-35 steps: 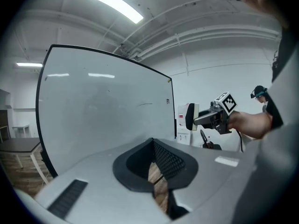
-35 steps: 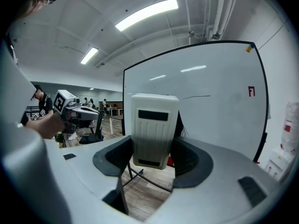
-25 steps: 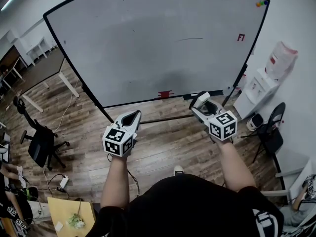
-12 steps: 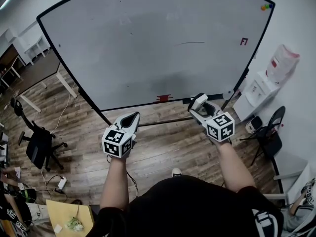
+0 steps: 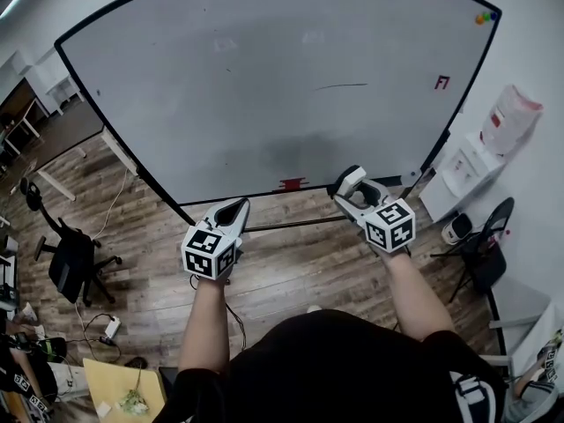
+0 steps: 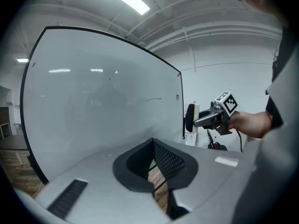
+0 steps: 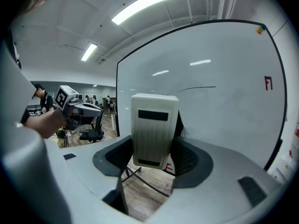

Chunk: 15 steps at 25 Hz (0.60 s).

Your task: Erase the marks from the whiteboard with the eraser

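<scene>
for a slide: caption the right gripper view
Right gripper holds white ribbed plastic eraser, facing thin black mark on black-framed whiteboard

The eraser (image 7: 154, 129) is white, the whiteboard (image 5: 220, 104) black-framed, bearing a black line (image 5: 342, 85) and red mark (image 5: 441, 83).

One whiteboard (image 5: 264, 77) carries two marks: one black line (image 5: 342, 85), one red sign (image 5: 442, 83). Two grippers, left gripper (image 5: 233, 208) and right gripper (image 5: 352, 186); one eraser (image 7: 153, 125). Two chairs (image 5: 69, 263), one water dispenser (image 5: 476, 152).

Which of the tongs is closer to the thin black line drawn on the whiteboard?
Right. The right tongs, holding the eraser, sit almost straight below the black line. The left tongs sit further off, down to its left.
</scene>
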Each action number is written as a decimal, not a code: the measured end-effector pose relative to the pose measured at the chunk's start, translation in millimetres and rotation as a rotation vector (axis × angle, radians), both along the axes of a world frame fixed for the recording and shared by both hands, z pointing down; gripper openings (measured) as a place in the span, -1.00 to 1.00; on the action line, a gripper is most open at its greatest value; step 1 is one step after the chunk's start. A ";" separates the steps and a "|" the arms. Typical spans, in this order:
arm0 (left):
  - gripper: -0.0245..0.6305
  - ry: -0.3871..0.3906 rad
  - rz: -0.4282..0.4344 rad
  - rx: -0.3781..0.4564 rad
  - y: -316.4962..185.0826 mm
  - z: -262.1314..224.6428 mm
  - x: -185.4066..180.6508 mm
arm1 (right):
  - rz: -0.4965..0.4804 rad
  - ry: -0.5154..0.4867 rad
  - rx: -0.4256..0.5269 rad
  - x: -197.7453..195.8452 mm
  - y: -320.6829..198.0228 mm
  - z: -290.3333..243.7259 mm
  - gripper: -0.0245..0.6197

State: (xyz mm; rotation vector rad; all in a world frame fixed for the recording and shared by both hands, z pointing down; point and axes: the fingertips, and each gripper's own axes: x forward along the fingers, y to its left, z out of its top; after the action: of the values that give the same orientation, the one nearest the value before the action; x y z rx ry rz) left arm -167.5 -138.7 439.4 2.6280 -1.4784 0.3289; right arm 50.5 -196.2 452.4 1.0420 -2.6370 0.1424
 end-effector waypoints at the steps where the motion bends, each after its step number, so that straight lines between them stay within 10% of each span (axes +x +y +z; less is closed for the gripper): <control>1: -0.89 0.000 -0.003 -0.001 -3.9 -0.5 0.4 | -0.004 -0.001 0.000 -0.3 -4.7 0.0 -0.14; 15: -0.89 -0.008 -0.050 0.012 -45.5 -6.9 16.1 | -0.073 -0.001 0.007 3.4 -52.1 0.6 -0.14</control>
State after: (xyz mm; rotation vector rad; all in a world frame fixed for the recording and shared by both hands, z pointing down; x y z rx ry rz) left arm -151.4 -184.2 432.5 2.5967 -1.5511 0.3271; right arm 53.9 -248.3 453.1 0.9466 -2.6742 0.1173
